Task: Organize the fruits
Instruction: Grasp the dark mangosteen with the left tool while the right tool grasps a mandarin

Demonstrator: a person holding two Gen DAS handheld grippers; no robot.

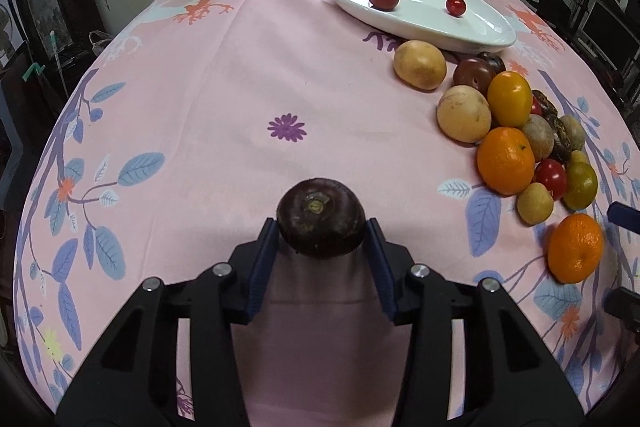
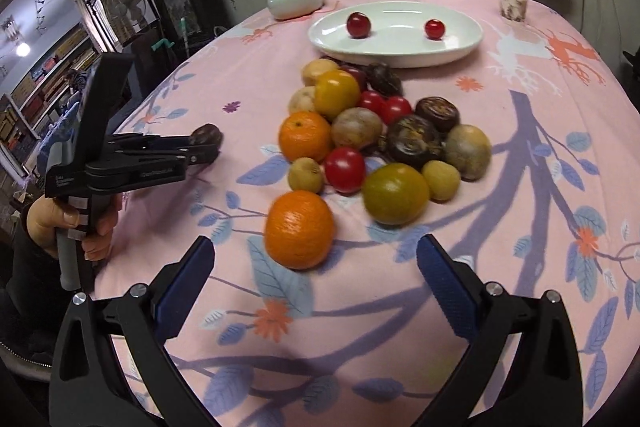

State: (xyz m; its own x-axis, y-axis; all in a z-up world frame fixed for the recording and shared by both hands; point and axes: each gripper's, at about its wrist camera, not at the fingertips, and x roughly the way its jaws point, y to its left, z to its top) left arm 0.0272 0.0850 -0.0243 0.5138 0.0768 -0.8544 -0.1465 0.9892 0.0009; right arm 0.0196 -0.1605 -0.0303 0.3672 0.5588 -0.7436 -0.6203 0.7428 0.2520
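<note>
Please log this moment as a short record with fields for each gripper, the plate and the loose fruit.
left gripper: shut on dark purple round fruit, above the pink floral tablecloth
right gripper: open, nothing between its pads, facing the nearest orange tangerine
white oval plate: holds two red round fruits, apart
fruit pile: mixed fruit loose on the cloth beside the plate

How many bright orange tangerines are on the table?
2. One tangerine sits at the left edge of the fruit pile; the other tangerine lies apart, nearest the right gripper. More could be hidden within the pile.
</note>
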